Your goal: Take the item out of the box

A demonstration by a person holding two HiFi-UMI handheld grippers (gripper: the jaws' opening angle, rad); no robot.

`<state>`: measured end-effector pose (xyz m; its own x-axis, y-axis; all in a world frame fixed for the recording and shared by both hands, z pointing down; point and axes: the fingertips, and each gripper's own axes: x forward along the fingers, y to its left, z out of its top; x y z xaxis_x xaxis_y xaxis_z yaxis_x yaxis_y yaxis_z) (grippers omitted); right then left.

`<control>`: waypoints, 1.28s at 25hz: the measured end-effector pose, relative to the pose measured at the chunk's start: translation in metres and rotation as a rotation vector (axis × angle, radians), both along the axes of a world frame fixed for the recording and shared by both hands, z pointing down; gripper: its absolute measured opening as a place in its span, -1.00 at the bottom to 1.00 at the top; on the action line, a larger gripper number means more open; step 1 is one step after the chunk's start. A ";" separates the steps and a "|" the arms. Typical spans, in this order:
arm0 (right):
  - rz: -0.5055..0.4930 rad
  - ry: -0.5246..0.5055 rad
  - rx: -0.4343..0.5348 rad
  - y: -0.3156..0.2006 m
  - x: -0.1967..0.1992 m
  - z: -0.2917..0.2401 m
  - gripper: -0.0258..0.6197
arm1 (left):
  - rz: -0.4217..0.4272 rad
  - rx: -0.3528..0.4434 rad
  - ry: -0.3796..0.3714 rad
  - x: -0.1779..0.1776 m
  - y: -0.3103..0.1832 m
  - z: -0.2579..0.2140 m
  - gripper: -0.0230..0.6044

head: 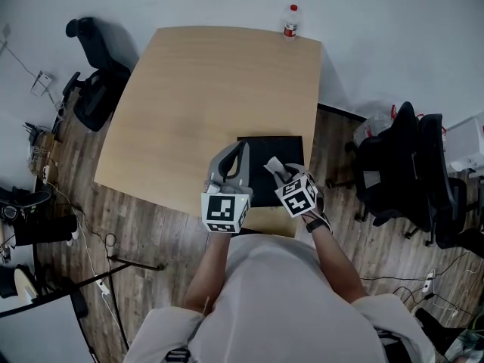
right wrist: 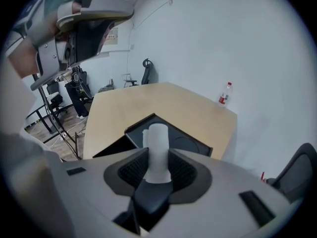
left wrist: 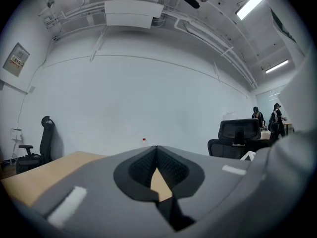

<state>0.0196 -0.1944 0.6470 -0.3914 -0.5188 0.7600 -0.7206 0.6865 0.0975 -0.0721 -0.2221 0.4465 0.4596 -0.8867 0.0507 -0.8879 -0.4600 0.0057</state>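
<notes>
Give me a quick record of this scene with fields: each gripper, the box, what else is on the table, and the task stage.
left gripper: jaws together, nothing between them
right gripper: jaws closed on a white cylinder, held upright above the box
black box: open, on the table near the person's edge
table: light wood
bottle: upright at the far edge, apart from the box
task stage: item gripped and raised over the box, not yet set down

Held side by side, the left gripper [head: 242, 147] has its jaws pressed together on nothing, while the right gripper [head: 272, 165] clamps a white cylinder [right wrist: 158, 140].
</notes>
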 end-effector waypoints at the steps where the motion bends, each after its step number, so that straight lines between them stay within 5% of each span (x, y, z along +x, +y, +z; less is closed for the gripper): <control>1: 0.008 -0.009 0.008 -0.002 0.001 -0.005 -0.51 | 0.000 0.003 0.001 0.001 -0.001 -0.002 -0.90; 16: 0.130 -0.151 0.177 -0.037 0.015 -0.088 -0.51 | -0.007 0.037 0.008 0.003 -0.007 -0.022 -0.90; 22: 0.137 -0.108 0.273 -0.045 0.024 -0.111 -0.51 | -0.013 0.025 0.018 0.005 -0.010 -0.026 -0.90; 32: 0.184 -0.259 0.340 -0.059 0.027 -0.161 -0.51 | -0.046 0.050 0.000 -0.004 -0.018 -0.050 -0.90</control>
<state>0.0468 -0.2534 0.4860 -0.4244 -0.7999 0.4243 -0.8576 0.5054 0.0950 -0.0757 -0.2404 0.3964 0.4180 -0.9084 0.0058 -0.9083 -0.4180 -0.0158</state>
